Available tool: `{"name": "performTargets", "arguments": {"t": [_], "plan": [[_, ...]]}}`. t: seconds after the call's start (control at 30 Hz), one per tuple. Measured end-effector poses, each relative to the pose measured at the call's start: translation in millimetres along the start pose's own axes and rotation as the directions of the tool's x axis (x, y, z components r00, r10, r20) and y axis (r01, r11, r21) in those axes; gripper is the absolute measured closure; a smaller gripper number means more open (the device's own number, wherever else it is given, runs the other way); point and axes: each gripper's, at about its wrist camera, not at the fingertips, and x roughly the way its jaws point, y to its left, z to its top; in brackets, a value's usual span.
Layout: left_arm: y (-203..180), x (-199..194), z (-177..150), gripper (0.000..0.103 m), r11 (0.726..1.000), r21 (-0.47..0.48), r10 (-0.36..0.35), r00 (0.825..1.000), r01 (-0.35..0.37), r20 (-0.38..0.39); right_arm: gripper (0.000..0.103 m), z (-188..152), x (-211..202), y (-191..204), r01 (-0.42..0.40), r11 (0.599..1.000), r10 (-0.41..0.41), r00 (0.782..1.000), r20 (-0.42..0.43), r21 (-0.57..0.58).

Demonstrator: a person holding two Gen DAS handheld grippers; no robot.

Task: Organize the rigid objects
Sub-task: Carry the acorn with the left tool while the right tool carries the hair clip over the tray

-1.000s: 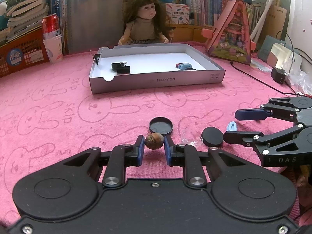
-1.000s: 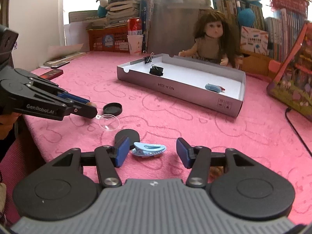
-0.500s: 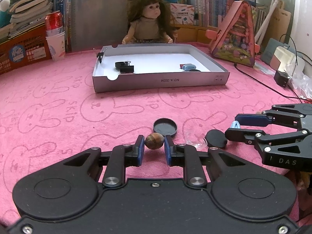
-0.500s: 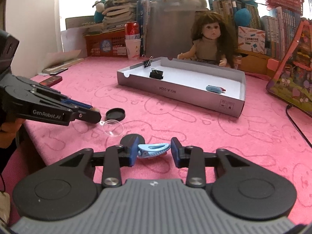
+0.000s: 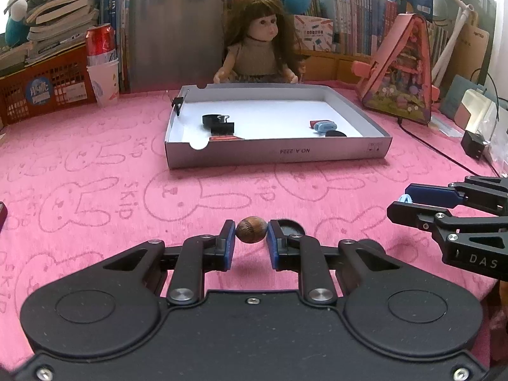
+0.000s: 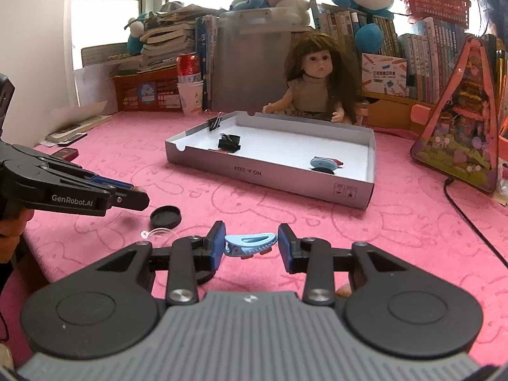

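The left gripper (image 5: 251, 242) has its two blue-padded fingers closed against the ends of a small brown oval nut with a ridged shell (image 5: 251, 229), and the nut seems to ride clear of the pink bunny-print cloth (image 5: 95, 190) that covers the table. The nut looks light, hard and rounded, so it will not crush, but its curved ends could squirt out from flat pads; a steady squeeze across the long axis, as here, seems the safest hold

The right gripper (image 6: 251, 247) brackets a pale blue plastic hair clip with small pink teeth (image 6: 250, 243). Its left pad touches or nearly touches the clip's blunt end, while a thin gap seems to remain at the pointed end near the right pad, so I cannot tell whether the clip is truly pinched. The clip is light and stiff, with a smooth tapering shell and a sprung hinge. Taking it across the thicker middle would likely grip better than end to end, where the taper may slide

Ahead stands the shallow grey cardboard box lid with a white floor (image 5: 276, 155), which appears to be the collecting place. It already holds black binder clips (image 5: 222, 127) on the left and a second blue hair clip (image 5: 324, 125) on the right. On the cloth near the grippers lie a round black cap (image 6: 165, 216) and a clear plastic disc (image 6: 158, 234), both untouched
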Motion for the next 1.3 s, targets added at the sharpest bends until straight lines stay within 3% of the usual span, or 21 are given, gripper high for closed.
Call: {"name": "performTargets", "arguments": {"t": [0.7,1.3], "plan": [[2,18,27,0.083,1.000,-0.016,0.012,1.000,-0.012,0.023,0.061,20,23,-16,0.121,0.985,-0.117,0.993,-0.034,0.121],[20,44,70,0.083,0.998,-0.070,0.004,0.999,-0.001,0.036,0.061,50,55,-47,0.166,0.954,-0.145,0.984,-0.099,0.249]]}}
